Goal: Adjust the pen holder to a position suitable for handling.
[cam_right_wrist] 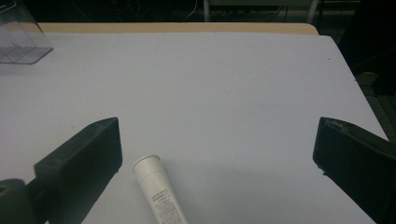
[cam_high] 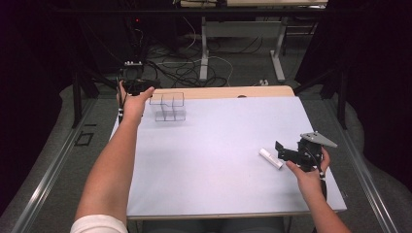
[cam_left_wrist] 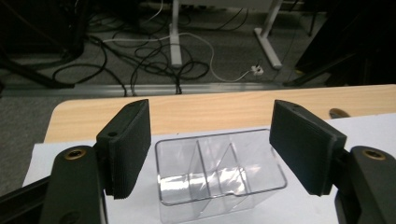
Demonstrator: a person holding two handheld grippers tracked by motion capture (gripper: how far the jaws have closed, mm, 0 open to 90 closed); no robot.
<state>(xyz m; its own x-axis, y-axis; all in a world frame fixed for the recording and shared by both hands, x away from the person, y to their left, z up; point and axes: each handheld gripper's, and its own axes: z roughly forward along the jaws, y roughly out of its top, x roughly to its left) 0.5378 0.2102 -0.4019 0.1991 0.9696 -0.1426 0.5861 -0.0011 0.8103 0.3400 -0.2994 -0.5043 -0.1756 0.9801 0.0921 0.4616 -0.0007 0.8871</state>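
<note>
A clear plastic divided organizer [cam_high: 167, 107] stands at the far left of the table. My left gripper [cam_high: 138, 87] hovers just left of it, held by a hand. In the left gripper view the gripper [cam_left_wrist: 215, 135] is open, and the organizer [cam_left_wrist: 219, 172] sits low between its two ribbed pads [cam_left_wrist: 128, 149] without touching them. A white tube [cam_high: 270, 158] lies on its side at the right of the table. My right gripper [cam_high: 284, 151] is open right beside it. In the right gripper view the tube [cam_right_wrist: 159, 191] lies near the left pad [cam_right_wrist: 88, 154] of the open gripper [cam_right_wrist: 219, 154].
The table [cam_high: 218, 165] has a pale blue-grey mat with a wooden strip [cam_high: 233, 91] along its far edge. Beyond it, cables [cam_high: 189, 68] tangle on the floor around white desk legs [cam_high: 204, 53]. The organizer [cam_right_wrist: 21, 42] shows far off at the top left of the right gripper view.
</note>
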